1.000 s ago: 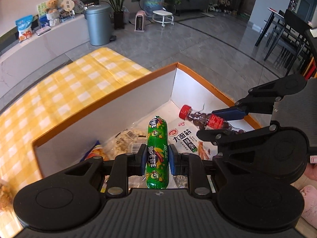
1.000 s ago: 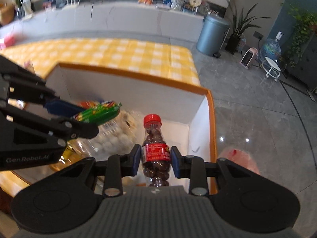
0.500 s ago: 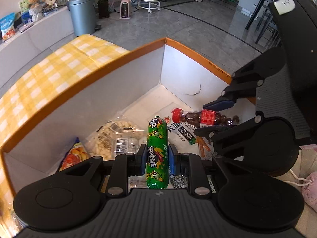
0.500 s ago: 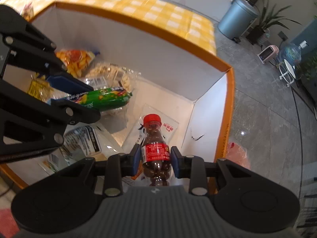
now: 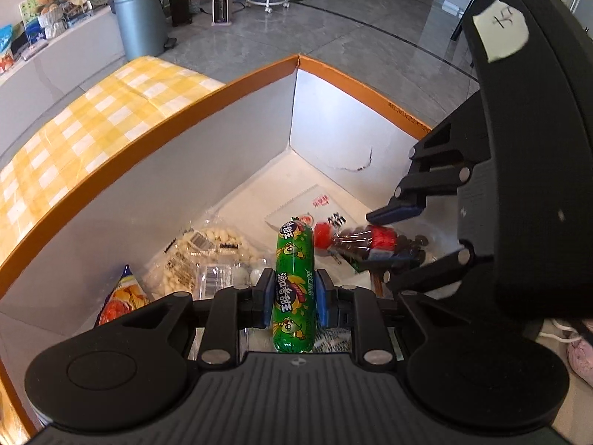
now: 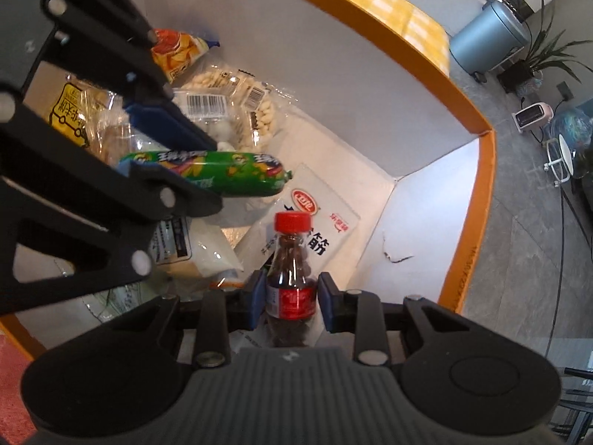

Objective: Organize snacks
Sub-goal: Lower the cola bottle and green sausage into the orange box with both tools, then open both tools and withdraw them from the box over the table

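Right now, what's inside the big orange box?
Snack packs lie in the orange box: a chips bag, a clear bag of white pieces, a yellow packet and a white packet. Whatever lies beneath the packs and the grippers stays hidden.

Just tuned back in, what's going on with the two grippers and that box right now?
Both grippers are inside the orange-rimmed box, each carrying a snack. The left gripper is clamped on a green sausage stick. The right gripper holds a small red-capped bottle of brown candies over a white snack packet. A chip bag and a clear bag of pale nuts already lie on the box floor. Neither item has been let go yet.
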Tool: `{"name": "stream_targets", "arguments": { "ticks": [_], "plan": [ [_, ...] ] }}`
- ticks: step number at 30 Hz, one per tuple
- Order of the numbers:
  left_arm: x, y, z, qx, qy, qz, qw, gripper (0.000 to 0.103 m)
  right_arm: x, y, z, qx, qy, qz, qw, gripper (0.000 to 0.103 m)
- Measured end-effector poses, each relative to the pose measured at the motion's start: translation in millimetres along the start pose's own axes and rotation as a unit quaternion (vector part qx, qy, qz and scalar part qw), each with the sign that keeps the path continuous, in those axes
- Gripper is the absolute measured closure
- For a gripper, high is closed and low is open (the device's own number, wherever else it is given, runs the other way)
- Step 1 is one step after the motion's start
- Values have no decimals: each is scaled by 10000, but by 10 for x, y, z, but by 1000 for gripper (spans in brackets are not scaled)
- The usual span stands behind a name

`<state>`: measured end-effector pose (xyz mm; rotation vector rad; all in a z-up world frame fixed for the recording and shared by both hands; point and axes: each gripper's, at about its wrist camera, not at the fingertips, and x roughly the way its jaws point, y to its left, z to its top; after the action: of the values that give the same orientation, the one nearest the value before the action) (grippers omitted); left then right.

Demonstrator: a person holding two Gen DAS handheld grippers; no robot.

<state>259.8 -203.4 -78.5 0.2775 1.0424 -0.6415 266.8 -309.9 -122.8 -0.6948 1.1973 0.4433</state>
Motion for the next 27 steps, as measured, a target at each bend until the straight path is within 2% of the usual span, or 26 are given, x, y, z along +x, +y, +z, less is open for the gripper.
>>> {"name": "stream_targets", "arguments": {
  "ticks": [3, 8, 11, 13, 14, 16, 18, 27],
  "plan": [
    [21, 3, 0, -22, -89, -13, 10000, 78, -18, 24, 18, -97, -4, -21, 10000, 76],
    [8, -3, 9, 13, -231, 165, 9996, 76, -33, 41, 30, -159, 24, -89, 9998, 76],
    [-23, 0, -5, 44, -327, 214, 9992, 71, -61, 47, 35, -201, 17, -142, 9997, 70],
    [-44, 5, -9, 63, -368, 247, 9990, 59, -83, 73, 39, -258, 16, -169, 9995, 69],
    [-53, 8, -12, 73, -365, 238, 9990, 56, -95, 78, 45, -288, 22, -176, 9994, 67],
    [-77, 17, -23, 106, -334, 153, 9993, 41, -112, 96, 61, -357, 45, -175, 9992, 59],
    [-97, 19, -36, 122, -269, 93, 9995, 35, -128, 125, 72, -464, 112, -229, 9986, 58],
    [-347, 40, -159, 56, -235, 174, 9996, 34, -341, 223, 65, -662, 75, -432, 9968, 51]
  ]
}}
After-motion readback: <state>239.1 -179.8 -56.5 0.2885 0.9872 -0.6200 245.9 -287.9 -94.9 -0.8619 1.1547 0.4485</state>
